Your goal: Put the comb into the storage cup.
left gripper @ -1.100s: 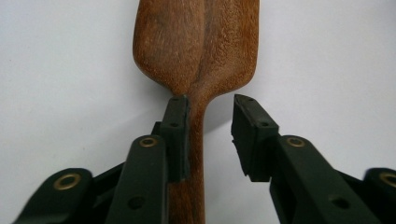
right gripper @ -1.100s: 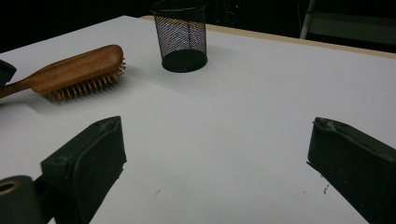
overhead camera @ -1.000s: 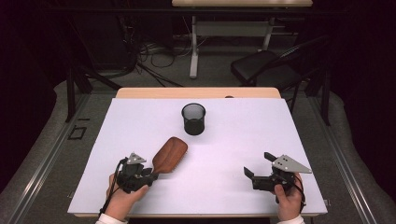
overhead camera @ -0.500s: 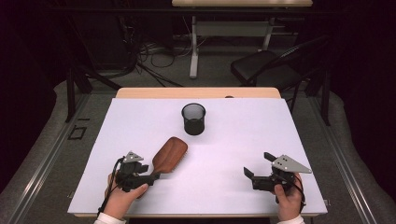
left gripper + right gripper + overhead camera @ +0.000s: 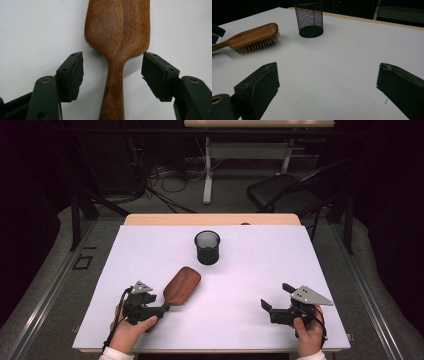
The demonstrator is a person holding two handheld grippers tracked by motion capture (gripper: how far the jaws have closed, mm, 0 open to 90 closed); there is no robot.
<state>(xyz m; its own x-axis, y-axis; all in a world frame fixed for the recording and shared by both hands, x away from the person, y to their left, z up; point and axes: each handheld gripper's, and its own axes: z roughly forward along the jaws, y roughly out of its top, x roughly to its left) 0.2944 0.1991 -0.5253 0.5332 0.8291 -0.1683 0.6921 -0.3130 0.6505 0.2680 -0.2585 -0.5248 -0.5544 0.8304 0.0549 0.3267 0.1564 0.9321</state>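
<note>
Our left gripper (image 5: 162,309) sits at about seven o'clock on the white table (image 5: 250,285), jaws spread and just opened wider, with the wooden hairbrush (image 5: 182,285) handle lying between the pads untouched. The brush rests bristles down, head pointing toward one o'clock, short of the black mesh cup (image 5: 207,247) at twelve. If we mean to grip, we judge it best to centre the narrow handle between both pads and close evenly, so it cannot twist. Our right gripper (image 5: 272,306) waits at five o'clock, jaws wide and empty.
</note>
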